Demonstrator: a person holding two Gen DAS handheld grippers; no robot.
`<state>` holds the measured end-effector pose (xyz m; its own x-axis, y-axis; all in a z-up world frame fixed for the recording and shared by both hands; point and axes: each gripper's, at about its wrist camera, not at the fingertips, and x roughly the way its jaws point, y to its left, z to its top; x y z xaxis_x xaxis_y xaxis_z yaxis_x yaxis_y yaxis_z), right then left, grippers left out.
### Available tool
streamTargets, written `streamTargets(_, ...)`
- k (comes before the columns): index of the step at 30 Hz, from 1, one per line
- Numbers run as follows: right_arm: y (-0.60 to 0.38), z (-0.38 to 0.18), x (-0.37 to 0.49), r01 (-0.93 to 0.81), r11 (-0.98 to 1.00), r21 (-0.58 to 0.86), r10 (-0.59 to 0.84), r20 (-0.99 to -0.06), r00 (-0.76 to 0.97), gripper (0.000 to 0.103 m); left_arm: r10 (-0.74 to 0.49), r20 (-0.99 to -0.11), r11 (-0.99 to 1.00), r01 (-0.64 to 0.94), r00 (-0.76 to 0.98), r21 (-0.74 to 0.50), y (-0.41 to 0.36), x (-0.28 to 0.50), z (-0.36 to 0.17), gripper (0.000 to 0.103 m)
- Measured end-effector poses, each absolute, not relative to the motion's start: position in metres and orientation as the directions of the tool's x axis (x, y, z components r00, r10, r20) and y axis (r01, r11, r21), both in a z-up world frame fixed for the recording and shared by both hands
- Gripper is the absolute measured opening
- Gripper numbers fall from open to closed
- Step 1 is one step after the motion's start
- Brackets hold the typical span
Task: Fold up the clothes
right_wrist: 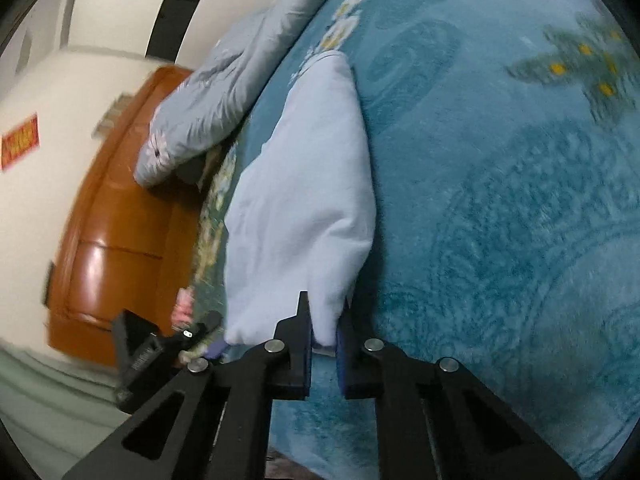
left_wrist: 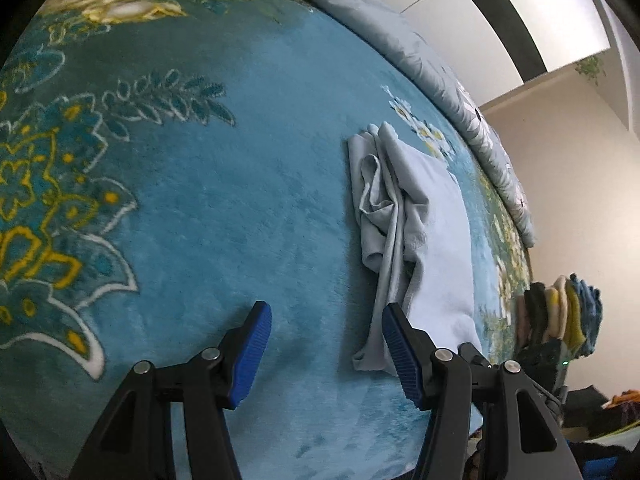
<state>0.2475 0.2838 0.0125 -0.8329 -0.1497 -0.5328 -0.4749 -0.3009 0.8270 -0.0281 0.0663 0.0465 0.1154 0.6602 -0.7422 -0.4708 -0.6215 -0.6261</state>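
Left wrist view shows the left gripper (left_wrist: 326, 322) hanging over a teal blanket (left_wrist: 240, 208), its 2 blue pads (left_wrist: 256, 354) well apart with nothing between them. Its right finger sits just beside the near edge of a pale garment (left_wrist: 420, 216), which lies rumpled on the blanket, grey folds bunched along its left side. A grey quilt (left_wrist: 432, 64) runs along the blanket's far edge, and a stack of coloured cloths (left_wrist: 560, 312) stands past the blanket at the right. Right wrist view shows the right gripper (right_wrist: 324, 320) with jaws clamped on the garment's (right_wrist: 304, 184) near corner; a brown headboard (right_wrist: 116, 216) is at left.
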Motion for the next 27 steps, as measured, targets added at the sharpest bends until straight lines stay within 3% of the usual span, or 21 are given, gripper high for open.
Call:
streamTargets(6,0.309,0.030,0.269,-0.400,-0.258,0.880,-0.135,-0.443,-0.887,0.007,0.691,-0.697,-0.576,-0.434,0.194,-0.692,0.070,-0.025,0.045,0.062)
streamTargets(12,0.393,0.068,0.319,-0.548,-0.365,0.753,0.062,-0.567,-0.821,0.007,0.682,-0.692,-0.539,-0.475,0.237,-0.695,0.093,-0.017,0.044,0.062)
streamTargets(15,0.420,0.061,0.327,-0.629,-0.346,0.696,0.073,-0.649,-0.757,0.007,0.684,-0.679,-0.507,-0.496,0.266,-0.705,0.119,-0.013,0.048,0.062)
streamTargets(19,0.422,0.046,0.330,-0.637,-0.324,0.700,0.058,-0.657,-0.751,0.012,0.695,-0.664,-0.462,-0.538,0.275,-0.706,0.159,-0.015,0.055,0.062)
streamTargets(20,0.418,0.045,0.332,-0.639,-0.319,0.700,0.067,-0.656,-0.752,0.016,0.695,-0.669,-0.461,-0.552,0.263,-0.695,0.167,-0.018,0.057,0.062)
streamTargets(22,0.411,0.042,0.344,-0.641,-0.303,0.705,0.088,-0.649,-0.756,0.035,0.694,-0.679,-0.458,-0.581,0.239,-0.673,0.183,-0.023,0.060,0.063)
streamTargets(27,0.386,0.029,0.362,-0.638,-0.276,0.719,0.094,-0.640,-0.763,0.050,0.655,-0.739,-0.498,-0.644,0.160,-0.581,0.223,-0.028,0.055,0.066)
